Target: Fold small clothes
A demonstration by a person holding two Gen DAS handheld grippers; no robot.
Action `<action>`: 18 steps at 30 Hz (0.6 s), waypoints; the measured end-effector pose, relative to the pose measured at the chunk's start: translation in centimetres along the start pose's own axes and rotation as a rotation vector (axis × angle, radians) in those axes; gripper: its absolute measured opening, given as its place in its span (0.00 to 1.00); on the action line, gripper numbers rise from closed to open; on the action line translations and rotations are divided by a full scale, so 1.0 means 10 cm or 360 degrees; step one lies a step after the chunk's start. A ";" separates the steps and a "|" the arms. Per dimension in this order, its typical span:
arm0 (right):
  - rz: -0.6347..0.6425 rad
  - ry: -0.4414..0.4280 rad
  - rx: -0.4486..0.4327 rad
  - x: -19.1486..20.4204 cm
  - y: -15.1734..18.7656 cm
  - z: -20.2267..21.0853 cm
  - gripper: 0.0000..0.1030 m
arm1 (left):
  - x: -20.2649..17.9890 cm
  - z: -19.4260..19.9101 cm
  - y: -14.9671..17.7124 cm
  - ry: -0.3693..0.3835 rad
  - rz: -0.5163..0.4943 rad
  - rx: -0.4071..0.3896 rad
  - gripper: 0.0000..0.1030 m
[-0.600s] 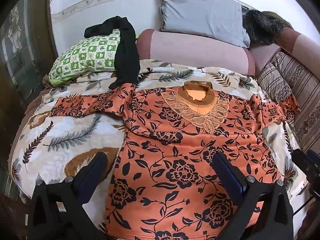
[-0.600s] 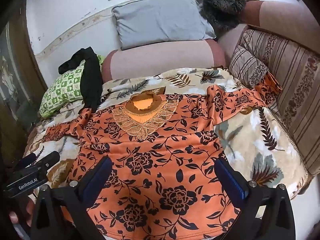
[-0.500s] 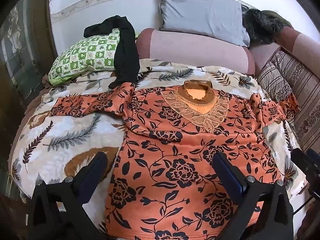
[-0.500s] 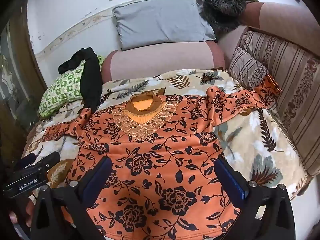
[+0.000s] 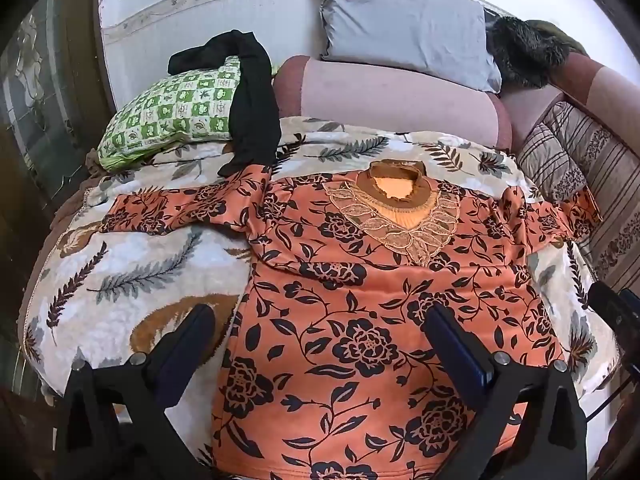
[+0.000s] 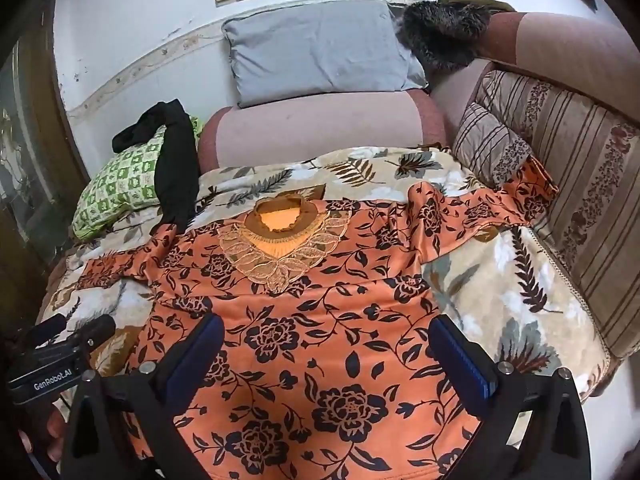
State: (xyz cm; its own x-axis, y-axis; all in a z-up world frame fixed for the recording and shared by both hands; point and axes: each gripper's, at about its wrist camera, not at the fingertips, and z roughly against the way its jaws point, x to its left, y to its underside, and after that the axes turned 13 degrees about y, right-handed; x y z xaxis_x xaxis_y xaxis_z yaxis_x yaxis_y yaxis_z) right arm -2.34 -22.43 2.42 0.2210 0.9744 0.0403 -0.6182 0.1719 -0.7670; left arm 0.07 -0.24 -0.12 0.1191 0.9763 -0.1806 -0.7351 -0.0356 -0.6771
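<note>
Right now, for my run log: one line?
phase: pre-fold | orange floral top: flat on blanket | left tool: open | right tool: open

Bottom hem of the orange flowered top [image 5: 340,320] cut off by the lower picture edge in both views. Part of the green checked pillow [image 5: 176,108] hidden under the black cloth [image 5: 252,100]. Lower edge of the gray pillow [image 6: 320,52] tucked behind the pink bolster [image 6: 316,132]. Only a small piece of the right tool [image 5: 616,312] seen in the left view, fingers out of the picture. Dark fuzzy thing [image 6: 440,36] too unclear to name.
</note>
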 end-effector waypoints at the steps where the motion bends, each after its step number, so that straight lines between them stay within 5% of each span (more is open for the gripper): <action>1: -0.0001 0.0004 -0.0003 0.00 -0.01 0.00 1.00 | 0.00 0.00 0.00 0.0002 0.0000 0.0001 1.00; 18: 0.0023 0.0024 -0.0016 0.04 -0.01 0.00 1.00 | 0.01 0.01 -0.01 -0.0011 0.0010 -0.0007 1.00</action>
State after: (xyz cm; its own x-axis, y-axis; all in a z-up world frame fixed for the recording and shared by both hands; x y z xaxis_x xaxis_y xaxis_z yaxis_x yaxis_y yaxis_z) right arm -2.18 -22.05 2.52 0.2235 0.9745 0.0195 -0.6138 0.1563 -0.7738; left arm 0.15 -0.11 -0.02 0.1096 0.9776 -0.1799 -0.7330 -0.0428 -0.6789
